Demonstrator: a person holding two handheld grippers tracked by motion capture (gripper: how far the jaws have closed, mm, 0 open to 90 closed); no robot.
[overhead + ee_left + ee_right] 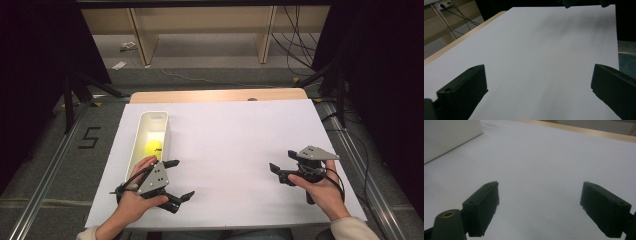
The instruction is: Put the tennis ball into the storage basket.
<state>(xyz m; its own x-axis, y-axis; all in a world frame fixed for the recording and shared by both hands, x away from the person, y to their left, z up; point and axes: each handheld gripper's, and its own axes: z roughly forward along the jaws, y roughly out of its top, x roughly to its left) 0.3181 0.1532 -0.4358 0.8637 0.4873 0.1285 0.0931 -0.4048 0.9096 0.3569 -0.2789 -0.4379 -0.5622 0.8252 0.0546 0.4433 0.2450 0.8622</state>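
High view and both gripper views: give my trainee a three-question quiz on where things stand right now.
1. True or false: the yellow ball lies inside the white bin.
2. Which gripper is nearer the white bin? A) left gripper B) right gripper
3. Fill in: both grippers' jaws stand ____, with nothing between them.

Key
1. True; it rests in the near half of the bin.
2. A; it sits just by the bin's near end, while the right gripper is across the white sheet.
3. Open; each gripper view shows bare sheet between the jaws.
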